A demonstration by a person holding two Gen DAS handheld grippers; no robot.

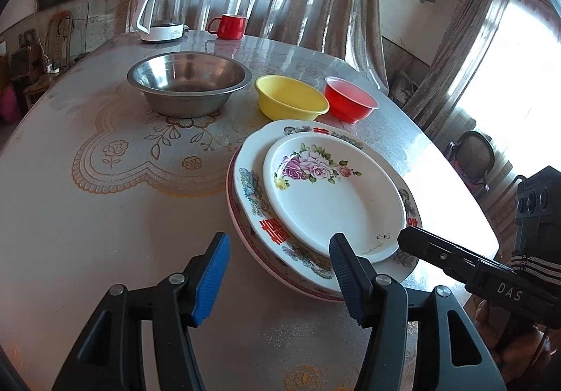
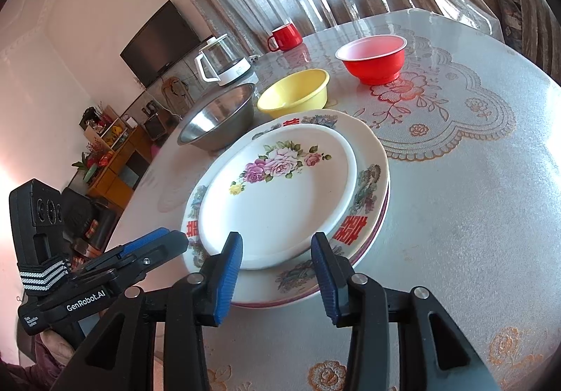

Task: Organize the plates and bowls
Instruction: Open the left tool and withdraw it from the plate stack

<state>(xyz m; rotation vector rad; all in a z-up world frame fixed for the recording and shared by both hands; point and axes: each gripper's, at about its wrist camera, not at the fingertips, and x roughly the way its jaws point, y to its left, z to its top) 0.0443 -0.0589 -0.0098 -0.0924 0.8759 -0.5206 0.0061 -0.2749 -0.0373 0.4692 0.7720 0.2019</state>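
Plate stack (image 1: 326,194) on worktop (image 1: 105,215), just ahead of both tongs: left tongs (image 1: 280,271) spread, right tongs (image 2: 277,271) spread, neither gripping anything.

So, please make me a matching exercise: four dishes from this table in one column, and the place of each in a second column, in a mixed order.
Things:
1. rose plate
2. steel bowl
3. yellow bowl
4. red bowl

Places:
A. between the two other bowls
B. on top of the plate stack
C. the end of the bowl row nearest the kettle
D. the end of the bowl row farthest from the kettle

Pairs: 1-B, 2-C, 3-A, 4-D
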